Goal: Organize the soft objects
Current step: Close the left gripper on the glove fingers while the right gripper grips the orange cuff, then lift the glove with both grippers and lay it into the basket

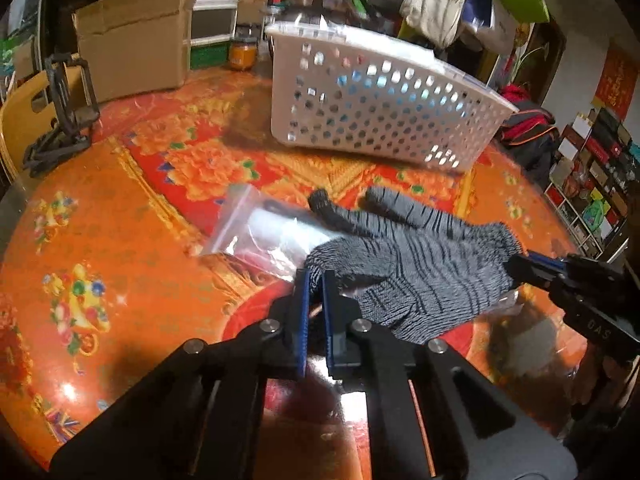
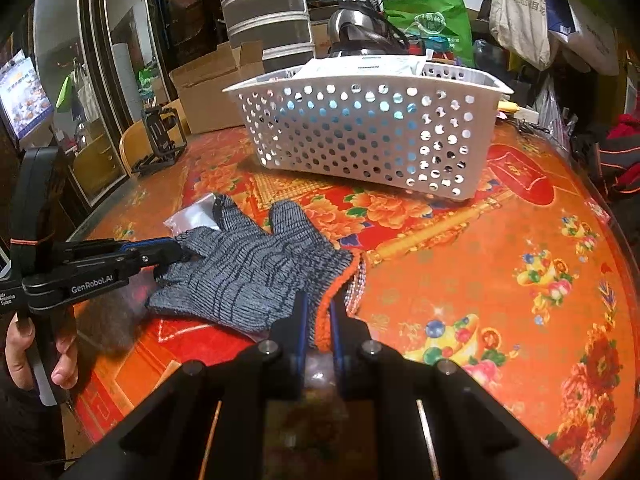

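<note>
A cardboard box [image 1: 132, 52] and an orange jar [image 1: 242, 51] stand on the floral tablecloth [image 1: 120, 248]

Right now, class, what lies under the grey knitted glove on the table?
A clear plastic zip bag pokes out from beneath the glove, which both the left gripper and right gripper pinch. The rest of the bag is covered.

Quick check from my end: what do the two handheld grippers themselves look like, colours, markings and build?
Both are matte black linkage frames with round silver pivot pins and blue pads lining the jaws. The left gripper carries white GenRobot.AI lettering on its side and an orange band around its handle, held by a bare hand. The right gripper shows the same build.
</note>
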Demonstrator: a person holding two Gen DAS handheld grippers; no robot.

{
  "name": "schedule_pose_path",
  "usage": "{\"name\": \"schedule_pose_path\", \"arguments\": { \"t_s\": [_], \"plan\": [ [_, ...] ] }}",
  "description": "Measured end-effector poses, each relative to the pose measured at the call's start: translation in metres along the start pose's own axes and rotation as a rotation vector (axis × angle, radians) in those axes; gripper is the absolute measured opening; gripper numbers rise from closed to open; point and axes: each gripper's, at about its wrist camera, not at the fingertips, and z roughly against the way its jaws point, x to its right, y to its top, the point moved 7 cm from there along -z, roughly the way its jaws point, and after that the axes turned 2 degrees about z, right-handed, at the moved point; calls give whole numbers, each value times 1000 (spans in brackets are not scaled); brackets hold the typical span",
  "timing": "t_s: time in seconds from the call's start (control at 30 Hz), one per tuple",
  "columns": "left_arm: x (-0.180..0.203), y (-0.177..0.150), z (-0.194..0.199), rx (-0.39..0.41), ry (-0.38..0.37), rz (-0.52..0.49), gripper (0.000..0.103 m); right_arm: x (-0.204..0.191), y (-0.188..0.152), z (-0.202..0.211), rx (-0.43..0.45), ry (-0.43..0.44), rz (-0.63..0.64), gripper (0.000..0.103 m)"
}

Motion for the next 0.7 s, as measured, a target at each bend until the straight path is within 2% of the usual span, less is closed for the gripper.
{"name": "schedule_pose_path", "arguments": {
  "t_s": [0.43, 0.7],
  "plan": [
    [16, 13, 45, 105, -11, -52, 5, -4, 17, 30, 75, -8, 3, 8],
    [28, 39, 82, 173, -31, -72, 5, -8, 49, 65, 149, -31, 29, 7]
  ]
}}
